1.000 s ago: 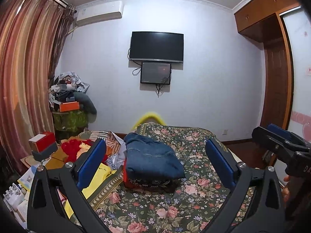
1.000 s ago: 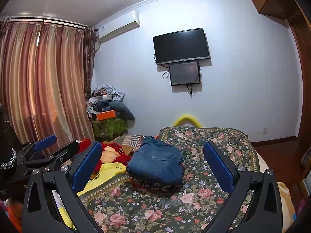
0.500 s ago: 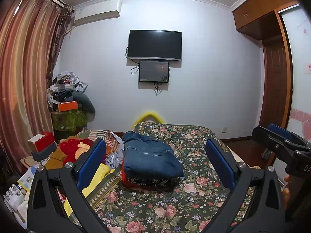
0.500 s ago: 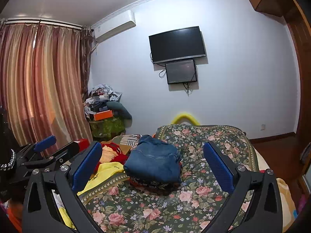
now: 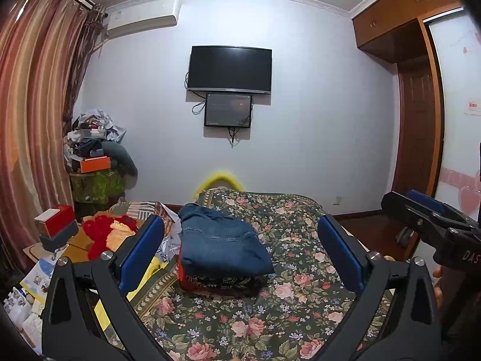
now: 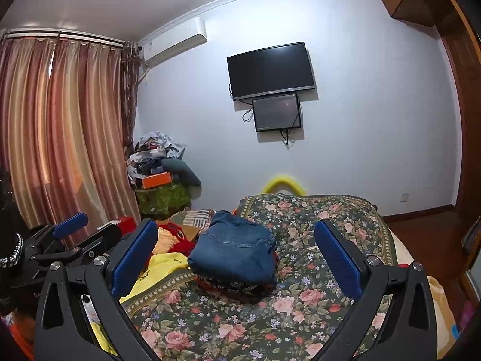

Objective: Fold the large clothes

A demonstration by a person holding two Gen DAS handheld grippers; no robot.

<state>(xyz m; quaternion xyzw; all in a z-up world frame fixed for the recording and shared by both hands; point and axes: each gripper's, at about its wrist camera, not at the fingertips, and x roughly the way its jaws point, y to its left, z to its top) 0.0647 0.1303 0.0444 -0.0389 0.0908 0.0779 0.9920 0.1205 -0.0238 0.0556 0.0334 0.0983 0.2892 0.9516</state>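
From the left wrist view, the left tongs (image 5: 240, 249) are spread wide and grasp nothing, held above the bed with the dark floral cover (image 5: 300, 270). The folded blue denim garment (image 5: 221, 245) lies on that bed, on top of a red and black patterned folded piece (image 5: 216, 284), framed between the two blue pads. Just left of the denim garment, a yellow cloth (image 5: 150, 273) and red fabric (image 5: 99, 234) lie in a heap. The right tongs (image 5: 421, 207) show at the right edge, beyond the bed.

From the right wrist view, the right tongs (image 6: 236, 248) are likewise released and empty above the bed (image 6: 315, 285). The denim garment (image 6: 234, 252) rests between the pads, untouched. The left tongs (image 6: 84, 228) appear left of the garment, apparently parted.
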